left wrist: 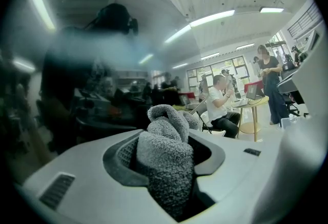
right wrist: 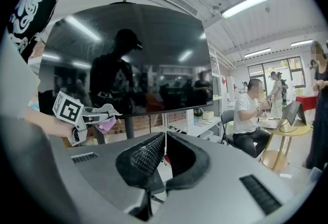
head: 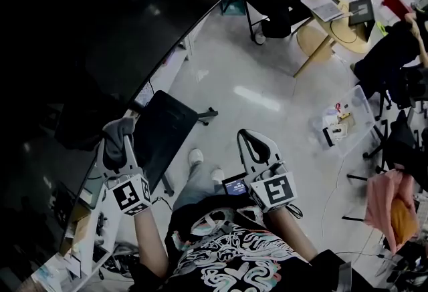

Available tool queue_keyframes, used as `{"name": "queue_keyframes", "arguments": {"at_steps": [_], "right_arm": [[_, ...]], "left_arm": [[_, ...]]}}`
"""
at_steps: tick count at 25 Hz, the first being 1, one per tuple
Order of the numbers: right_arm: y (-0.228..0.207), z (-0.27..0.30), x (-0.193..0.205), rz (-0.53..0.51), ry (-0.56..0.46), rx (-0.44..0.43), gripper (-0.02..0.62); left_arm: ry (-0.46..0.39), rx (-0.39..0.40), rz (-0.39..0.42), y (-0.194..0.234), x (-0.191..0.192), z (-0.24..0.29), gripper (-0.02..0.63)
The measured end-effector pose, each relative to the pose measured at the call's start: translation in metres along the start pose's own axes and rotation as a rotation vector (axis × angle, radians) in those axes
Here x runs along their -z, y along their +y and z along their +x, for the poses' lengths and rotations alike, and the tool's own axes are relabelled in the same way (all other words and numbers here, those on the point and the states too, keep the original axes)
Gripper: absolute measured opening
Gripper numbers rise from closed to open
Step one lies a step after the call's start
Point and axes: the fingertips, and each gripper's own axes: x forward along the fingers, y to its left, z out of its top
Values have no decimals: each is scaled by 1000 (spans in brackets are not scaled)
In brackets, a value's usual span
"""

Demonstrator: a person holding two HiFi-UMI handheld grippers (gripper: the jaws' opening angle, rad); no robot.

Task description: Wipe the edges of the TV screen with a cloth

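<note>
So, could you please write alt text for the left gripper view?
The left gripper clamps a grey fluffy cloth close to the dark, reflective TV screen. Beyond, at right, a person sits at a round table.

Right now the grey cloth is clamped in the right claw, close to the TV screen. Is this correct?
Not quite: the grey cloth is clamped in the left claw, not the right, as the left gripper view shows. It is close to the TV screen.

Clear bin [head: 364,105] on pale floor [head: 267,77]
</note>
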Motion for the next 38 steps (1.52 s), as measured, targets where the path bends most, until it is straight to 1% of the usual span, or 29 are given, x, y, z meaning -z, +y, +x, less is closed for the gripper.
{"name": "queue_keyframes", "arguments": {"at_steps": [2, 5, 8, 11, 13, 17, 22, 26, 29, 32, 35, 38], "right_arm": [[-5, -1, -2, 0, -11, 7, 30], [-9, 0, -11, 12, -78, 10, 31], [-16, 0, -12, 9, -67, 33, 31], [-30, -4, -5, 22, -23, 77, 31], [-35, -6, -5, 30, -34, 91, 31], [-40, -7, -12, 18, -78, 101, 31], [-44, -11, -2, 13, -3, 119, 31], [-47, -8, -4, 9, -9, 129, 31], [-51, -7, -5, 19, -38, 128, 31], [-60, -7, -3, 28, -22, 134, 31], [-67, -5, -7, 26, -44, 140, 31], [-78, -2, -6, 19, -24, 156, 30]], "left_arm": [[2, 5, 5, -4, -1, 3, 196], [7, 12, 17, -8, -2, 8, 196], [19, 18, 33, -11, -3, 11, 196], [18, 27, 39, -16, -5, 16, 196], [13, 33, 39, -20, -5, 19, 196], [1, 48, 42, -25, -8, 27, 196], [-1, 68, 41, -34, -12, 35, 196], [-9, 81, 40, -40, -16, 45, 196], [-8, 89, 45, -46, -17, 51, 196], [-10, 100, 50, -54, -22, 58, 196], [-13, 109, 53, -61, -24, 65, 196], [-18, 116, 54, -69, -27, 74, 196]]}}
